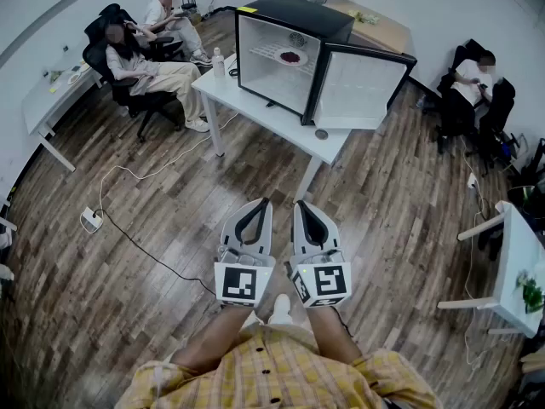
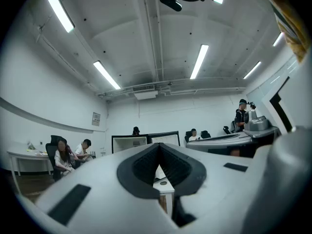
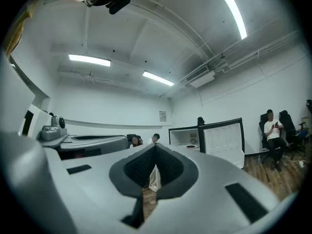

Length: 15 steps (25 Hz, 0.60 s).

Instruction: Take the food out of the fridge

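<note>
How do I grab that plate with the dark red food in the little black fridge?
Pinch the pale plate by its near rim, coming in level through the open front of the black fridge. It lies flat on the white shelf, so only its thin edge offers a hold, and walls close the other sides. The door stands open on the right, so probably come slightly from the left.

I see a black fridge, white inside, dark red food, a white table, brown wood-grain floor, a yellow plaid shirt.
</note>
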### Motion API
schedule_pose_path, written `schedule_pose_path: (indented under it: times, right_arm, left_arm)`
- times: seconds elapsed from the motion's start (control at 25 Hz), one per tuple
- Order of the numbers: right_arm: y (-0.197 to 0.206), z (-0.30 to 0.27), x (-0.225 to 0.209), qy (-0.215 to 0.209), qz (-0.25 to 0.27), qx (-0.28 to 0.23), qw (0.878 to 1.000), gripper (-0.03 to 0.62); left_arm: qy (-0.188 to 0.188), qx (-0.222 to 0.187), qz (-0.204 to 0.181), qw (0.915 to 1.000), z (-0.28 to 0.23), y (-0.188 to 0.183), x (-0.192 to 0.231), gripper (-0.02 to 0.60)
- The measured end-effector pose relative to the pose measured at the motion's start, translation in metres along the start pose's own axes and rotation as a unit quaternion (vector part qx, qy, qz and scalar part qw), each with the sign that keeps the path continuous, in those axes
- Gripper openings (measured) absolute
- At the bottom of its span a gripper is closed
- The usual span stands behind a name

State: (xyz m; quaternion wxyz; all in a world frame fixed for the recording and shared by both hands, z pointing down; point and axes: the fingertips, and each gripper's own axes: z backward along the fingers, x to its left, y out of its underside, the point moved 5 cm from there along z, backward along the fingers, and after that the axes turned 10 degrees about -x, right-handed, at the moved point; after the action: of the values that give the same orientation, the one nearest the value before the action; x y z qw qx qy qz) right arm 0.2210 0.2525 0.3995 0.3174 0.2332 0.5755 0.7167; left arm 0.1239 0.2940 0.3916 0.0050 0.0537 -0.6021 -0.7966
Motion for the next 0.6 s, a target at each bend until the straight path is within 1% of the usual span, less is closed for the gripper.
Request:
schedule_pose_path:
  times: [0.16,0.32,0.44,0.6]
  right_arm:
    - [0.002,-0.004,0.010,-0.001,-0.013,-0.003,1.000,0.003]
    - [0.005,-0.004,0.022,-0.002,-0.013,0.006,1.000,0.003]
    - [0.007,-0.012,0.034,-0.011,-0.006,0.006,1.000,0.003]
    - [0.012,-0.027,0.039,-0.013,-0.018,0.002,1.000,0.003]
  left_arm:
    - [0.002,0.000,0.000,1.0000,0.005,0.002,0.010,0.008]
    - [0.029,0.005,0.002,0.9996,0.013,0.002,0.013,0.008]
    - [0.033,0.005,-0.002,0.9994,0.013,0.001,0.021,0.008]
    - [0.043,0.010,0.001,0.9990,0.008,0.007,0.034,0.008]
